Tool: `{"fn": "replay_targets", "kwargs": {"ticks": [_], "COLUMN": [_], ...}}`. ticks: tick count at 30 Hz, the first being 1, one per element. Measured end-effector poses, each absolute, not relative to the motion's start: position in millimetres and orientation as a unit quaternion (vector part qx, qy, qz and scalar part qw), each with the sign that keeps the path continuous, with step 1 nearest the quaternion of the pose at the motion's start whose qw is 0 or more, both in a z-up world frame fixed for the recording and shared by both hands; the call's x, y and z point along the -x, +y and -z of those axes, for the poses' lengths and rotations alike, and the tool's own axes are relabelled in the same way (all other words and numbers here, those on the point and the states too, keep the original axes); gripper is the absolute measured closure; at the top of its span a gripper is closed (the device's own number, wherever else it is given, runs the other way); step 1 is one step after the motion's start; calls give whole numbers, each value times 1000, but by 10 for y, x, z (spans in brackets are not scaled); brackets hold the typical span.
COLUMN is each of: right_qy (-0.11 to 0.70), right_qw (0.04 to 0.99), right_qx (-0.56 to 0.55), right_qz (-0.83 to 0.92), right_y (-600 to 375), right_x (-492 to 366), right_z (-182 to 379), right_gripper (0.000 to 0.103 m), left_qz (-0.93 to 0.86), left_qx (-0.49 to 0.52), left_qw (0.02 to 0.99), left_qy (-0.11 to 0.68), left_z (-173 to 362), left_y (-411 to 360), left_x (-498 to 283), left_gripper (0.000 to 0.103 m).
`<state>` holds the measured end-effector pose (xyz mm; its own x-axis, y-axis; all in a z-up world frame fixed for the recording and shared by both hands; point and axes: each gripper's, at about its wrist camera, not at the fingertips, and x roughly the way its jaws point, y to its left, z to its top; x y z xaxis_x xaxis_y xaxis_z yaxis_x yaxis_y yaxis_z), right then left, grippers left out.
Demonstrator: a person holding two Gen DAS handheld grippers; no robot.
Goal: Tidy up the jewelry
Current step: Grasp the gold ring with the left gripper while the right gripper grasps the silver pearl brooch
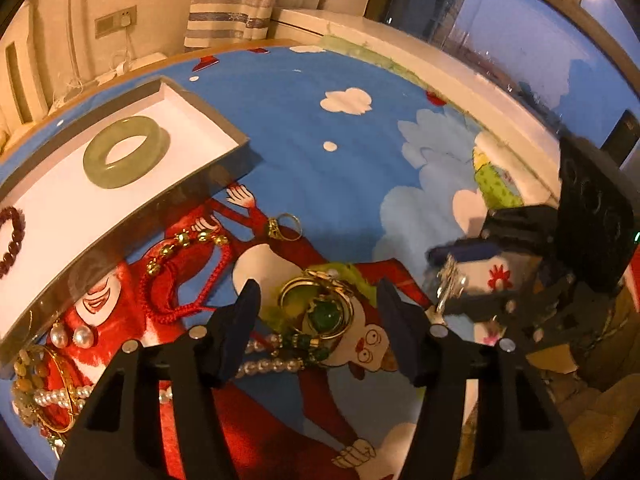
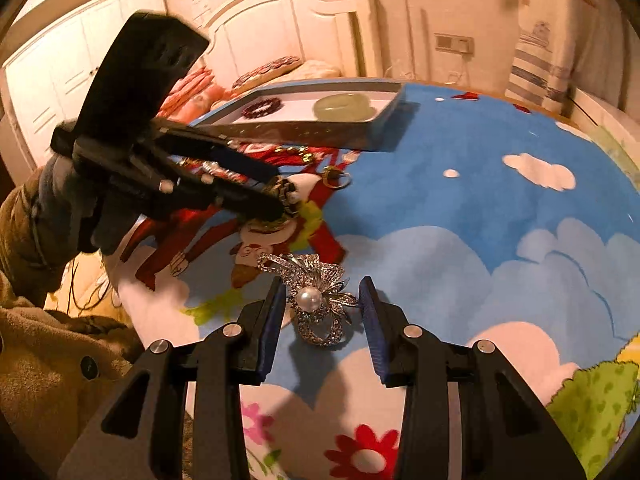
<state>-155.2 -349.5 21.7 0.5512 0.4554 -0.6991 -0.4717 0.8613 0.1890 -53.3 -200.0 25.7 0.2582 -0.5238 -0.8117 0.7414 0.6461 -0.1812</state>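
The left hand-held gripper (image 1: pixel 318 300) hangs partly open over a gold and green pendant (image 1: pixel 320 312) on the cartoon-printed tabletop (image 1: pixel 312 120). The pendant lies between its dark fingers (image 1: pixel 244 320), but whether they press it I cannot tell. A pearl strand (image 1: pixel 264 364) runs beneath, beside a red cord bracelet with gold beads (image 1: pixel 176 276), a gold ring (image 1: pixel 285 227) and two pearl earrings (image 1: pixel 74 336).

The right hand-held gripper (image 2: pixel 322 304) stands partly open around a silver brooch with a pearl centre (image 2: pixel 316 300); gaps show between the brooch and its blue pads (image 2: pixel 372 320), and it lies on the tabletop.

Farther back sits a white-lined tray (image 1: pixel 200 136) holding a jade bangle (image 1: pixel 126 152) and a dark red bead bracelet (image 1: pixel 10 236), well apart from each other.
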Motion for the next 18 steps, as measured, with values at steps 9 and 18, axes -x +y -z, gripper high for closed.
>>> {"fn": "replay_targets", "kwargs": {"ticks": [9,18], "right_qy": [388,388], "right_qw": [885,885], "right_qx": [0,1], "right_qz": [-259,-256], "right_y": [-3523,-3519], "right_x": [1568,1552], "right_z": [-204,-203], "right_gripper": [65,65], "left_qz": [404,449], "left_qx": [-158,-99], "left_qw": [808,817], "left_qy": [399,348], "left_z": [-354,-727], "left_y": [-2073,-1935], "left_x": [708,859], "left_gripper": [64,64]}}
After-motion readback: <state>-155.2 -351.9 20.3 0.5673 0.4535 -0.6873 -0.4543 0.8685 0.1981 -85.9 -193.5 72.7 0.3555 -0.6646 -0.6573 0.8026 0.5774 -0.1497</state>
